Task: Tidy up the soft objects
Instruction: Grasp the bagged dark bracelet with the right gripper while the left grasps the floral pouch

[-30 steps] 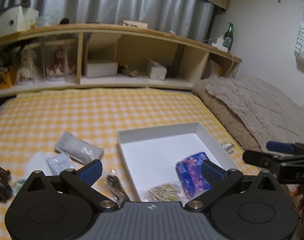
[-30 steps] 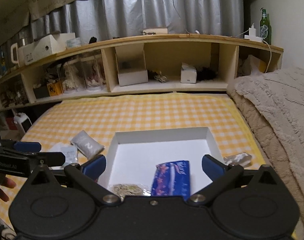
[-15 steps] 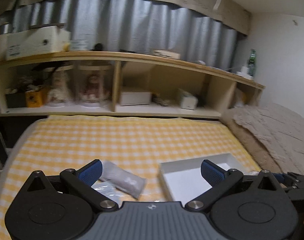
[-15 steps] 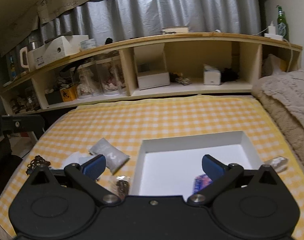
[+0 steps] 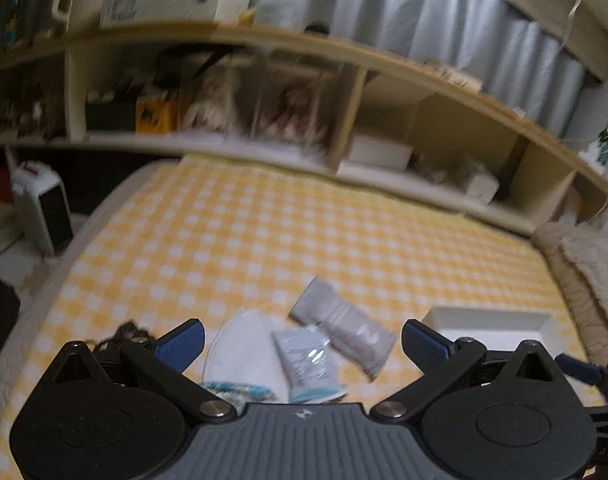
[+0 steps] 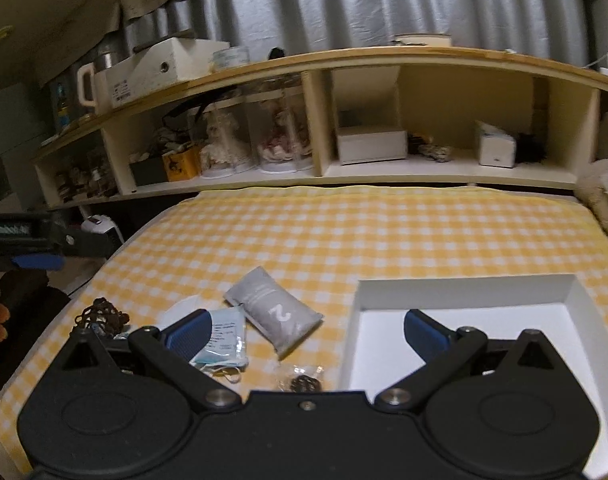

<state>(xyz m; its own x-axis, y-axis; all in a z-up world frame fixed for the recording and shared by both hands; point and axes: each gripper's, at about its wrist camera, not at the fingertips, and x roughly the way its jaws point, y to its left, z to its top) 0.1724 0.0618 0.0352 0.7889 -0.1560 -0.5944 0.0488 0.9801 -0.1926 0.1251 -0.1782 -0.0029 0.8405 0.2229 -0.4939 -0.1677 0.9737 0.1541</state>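
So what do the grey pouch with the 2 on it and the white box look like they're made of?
The grey pouch looks like matte, soft plastic film or coated paper; it is plump and creased at the sealed ends, though which one is unclear. The white box looks like matte cardboard, with thin, straight walls and crisp corners.

On the yellow checked cover in front of me lies a plump grey pouch (image 6: 274, 315) marked with a white 2, flat and angled. Touching its left end is a pale blue wrapped packet (image 6: 223, 335), which overlaps a round white pad (image 5: 239, 354). Further left sits a dark knotted bundle (image 6: 99, 314). A small clear bag with something dark inside (image 6: 301, 379) lies just beside the open white box (image 6: 464, 292), right of the pouch.
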